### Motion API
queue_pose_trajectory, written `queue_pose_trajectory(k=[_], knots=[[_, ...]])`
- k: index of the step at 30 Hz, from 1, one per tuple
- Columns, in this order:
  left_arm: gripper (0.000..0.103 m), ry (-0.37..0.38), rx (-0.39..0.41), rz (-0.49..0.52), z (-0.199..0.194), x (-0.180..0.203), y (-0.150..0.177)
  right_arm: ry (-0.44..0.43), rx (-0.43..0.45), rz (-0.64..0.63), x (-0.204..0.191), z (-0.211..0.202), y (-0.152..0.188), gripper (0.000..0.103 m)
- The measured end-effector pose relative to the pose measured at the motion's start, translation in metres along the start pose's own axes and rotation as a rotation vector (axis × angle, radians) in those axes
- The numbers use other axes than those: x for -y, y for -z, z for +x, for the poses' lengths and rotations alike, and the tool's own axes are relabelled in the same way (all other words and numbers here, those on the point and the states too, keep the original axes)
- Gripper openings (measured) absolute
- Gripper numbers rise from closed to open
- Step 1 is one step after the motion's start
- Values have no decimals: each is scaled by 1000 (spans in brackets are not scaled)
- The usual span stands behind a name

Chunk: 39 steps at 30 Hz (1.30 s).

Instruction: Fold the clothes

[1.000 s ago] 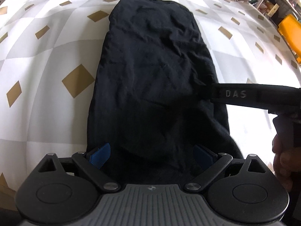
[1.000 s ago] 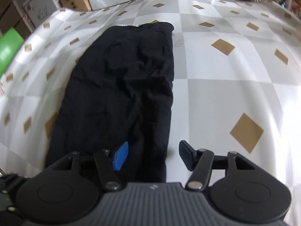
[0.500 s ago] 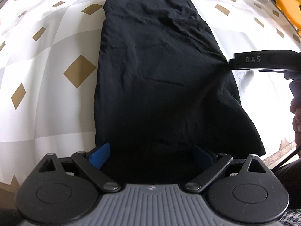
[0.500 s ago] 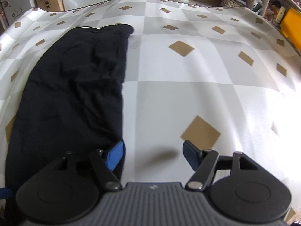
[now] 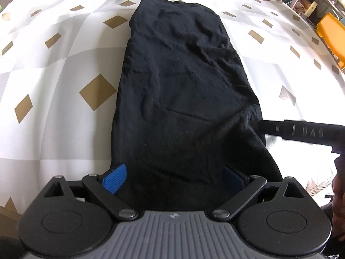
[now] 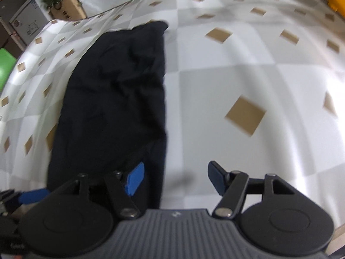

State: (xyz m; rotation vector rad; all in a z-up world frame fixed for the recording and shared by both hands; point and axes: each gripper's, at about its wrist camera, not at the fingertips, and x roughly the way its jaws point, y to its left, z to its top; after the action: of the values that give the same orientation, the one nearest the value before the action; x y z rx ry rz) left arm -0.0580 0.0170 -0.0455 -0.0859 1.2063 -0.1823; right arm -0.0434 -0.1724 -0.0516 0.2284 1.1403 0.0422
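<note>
A black garment point(image 5: 183, 86), folded into a long strip, lies flat on the checked tablecloth point(image 5: 54, 97) and runs away from me. My left gripper point(image 5: 172, 177) stands open over the strip's near end, with its blue pads spread about as wide as the cloth. In the right wrist view the garment point(image 6: 116, 97) fills the left half. My right gripper point(image 6: 175, 179) is open astride its right edge: the left pad is over the cloth and the right pad over bare table. Seen from the left wrist, a finger of the right gripper point(image 5: 301, 130) touches that same edge.
An orange bin point(image 5: 332, 34) and shelves stand beyond the far right of the table. A cardboard box with a plant point(image 6: 64, 6) sits past the far left corner, beside something green point(image 6: 5, 69). A hand point(image 5: 339, 194) grips the right tool near the table's front edge.
My right gripper slid rightwards, from over the garment out to its right edge. The cloth's near right part now lies spread wider. The left gripper stayed put.
</note>
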Motion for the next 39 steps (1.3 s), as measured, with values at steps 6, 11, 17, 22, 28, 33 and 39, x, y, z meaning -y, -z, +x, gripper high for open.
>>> queue_pose_trajectory(k=[6, 11, 17, 22, 28, 33, 39], knots=[[95, 3, 4, -45, 2, -4, -6, 37, -16, -36, -11, 0, 9, 64], [95, 4, 3, -73, 0, -8, -5, 53, -36, -67, -14, 0, 19, 64], [95, 4, 12, -76, -1, -9, -5, 65, -78, -160, -30, -2, 37, 66], [95, 14, 8, -55, -1, -6, -4, 68, -109, -206, -41, -8, 54, 68], [95, 9, 4, -38, -1, -4, -3, 78, -139, -222, -43, -16, 65, 69], [95, 8, 10, -49, -1, -7, -3, 56, -34, -109, -27, -35, 57, 69], [95, 16, 9, 0, 2, 1, -2, 79, 34, 15, -8, -34, 46, 69]])
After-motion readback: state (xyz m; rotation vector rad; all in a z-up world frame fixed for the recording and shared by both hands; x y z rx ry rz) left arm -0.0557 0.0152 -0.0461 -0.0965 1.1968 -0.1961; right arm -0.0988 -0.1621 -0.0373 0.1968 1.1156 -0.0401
